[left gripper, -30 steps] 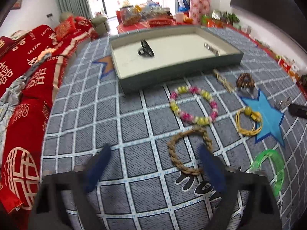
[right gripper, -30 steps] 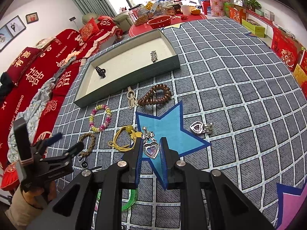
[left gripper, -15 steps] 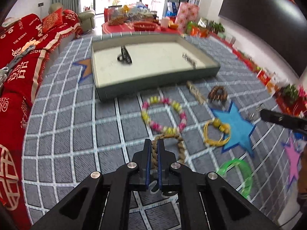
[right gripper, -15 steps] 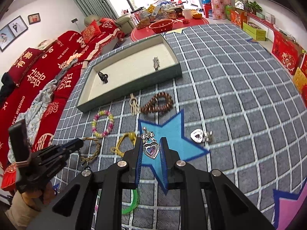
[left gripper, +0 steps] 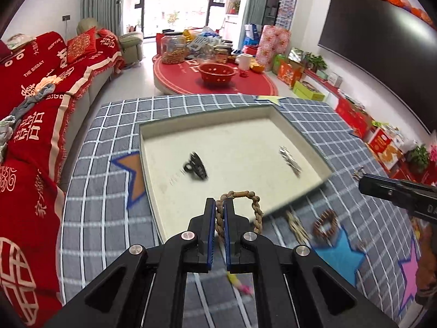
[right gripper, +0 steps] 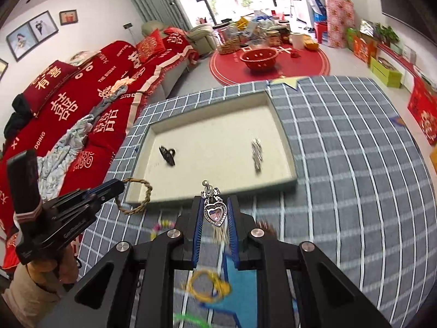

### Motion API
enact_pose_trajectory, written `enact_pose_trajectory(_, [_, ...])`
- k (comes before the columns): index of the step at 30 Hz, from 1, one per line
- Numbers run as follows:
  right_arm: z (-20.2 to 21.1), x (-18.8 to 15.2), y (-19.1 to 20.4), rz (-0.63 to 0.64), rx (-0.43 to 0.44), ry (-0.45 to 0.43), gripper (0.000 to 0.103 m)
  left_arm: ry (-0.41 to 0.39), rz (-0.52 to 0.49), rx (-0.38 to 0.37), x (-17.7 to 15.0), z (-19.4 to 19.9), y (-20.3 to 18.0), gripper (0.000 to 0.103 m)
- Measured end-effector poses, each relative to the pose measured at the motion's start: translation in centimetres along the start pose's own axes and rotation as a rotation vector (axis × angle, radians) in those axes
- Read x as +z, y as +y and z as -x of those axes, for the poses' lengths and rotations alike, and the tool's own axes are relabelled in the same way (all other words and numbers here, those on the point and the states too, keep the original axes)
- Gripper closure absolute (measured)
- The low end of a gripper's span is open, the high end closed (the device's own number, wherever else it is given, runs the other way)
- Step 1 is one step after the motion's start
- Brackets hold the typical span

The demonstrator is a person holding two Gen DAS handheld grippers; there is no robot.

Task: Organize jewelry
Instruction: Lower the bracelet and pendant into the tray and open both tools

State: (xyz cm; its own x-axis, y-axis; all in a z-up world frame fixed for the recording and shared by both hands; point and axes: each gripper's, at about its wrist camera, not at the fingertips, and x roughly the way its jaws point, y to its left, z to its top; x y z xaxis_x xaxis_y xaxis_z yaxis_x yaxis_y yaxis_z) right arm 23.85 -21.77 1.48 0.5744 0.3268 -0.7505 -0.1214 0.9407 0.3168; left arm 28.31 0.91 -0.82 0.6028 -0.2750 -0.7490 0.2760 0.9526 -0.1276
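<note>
Covering the floor by a red sofa [left gripper: 41, 104], checked grey mat [right gripper: 355, 164]; jaws clamped on jewelry

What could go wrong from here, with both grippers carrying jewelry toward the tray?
1. The left gripper pinches only one side of the braided bracelet; its free loop hangs and could catch the tray rim.
2. The right gripper holds the heart pendant by its edges, so it might slip out before the tray.
3. A careless drop could land on the black hair clip or silver piece.
</note>
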Motion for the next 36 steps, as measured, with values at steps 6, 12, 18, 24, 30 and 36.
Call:
enact_pose_trajectory(6, [-4.6, 2.8, 0.5, 0.05, -0.01, 0.046, 0.084, 0.051, 0.002, 0.04, 1.9, -3.5, 1.0, 0.084])
enact_pose_trajectory(12, [-9.9, 3.4, -0.1, 0.039, -0.009, 0.125, 0.084, 0.123, 0.006, 0.073, 2.5, -7.2, 1.4, 0.084])
enact_pose_trajectory(18, [-13.3, 3.5, -1.8, 0.014, -0.048, 0.158, 0.084, 0.133, 0.01, 0.09, 3.4, -9.1, 0.9, 0.084])
enact_pose_trajectory(24, [-14.4, 4.3, -3.7, -0.03, -0.091, 0.135, 0.084, 0.136, 0.041, 0.119, 4.3, -10.4, 1.0, 0.084])
enact_pose_trajectory(30, [-14.6, 4.8, -4.7, -0.057, -0.095, 0.116, 0.082, 0.135, 0.044, 0.156, 4.1, -10.6, 1.1, 0.084])
enact_pose_trajectory(36, [-14.7, 5.0, -3.9, -0.045, -0.093, 0.113, 0.05, 0.115, 0.037, 0.167, 4.1, -9.4, 0.8, 0.084])
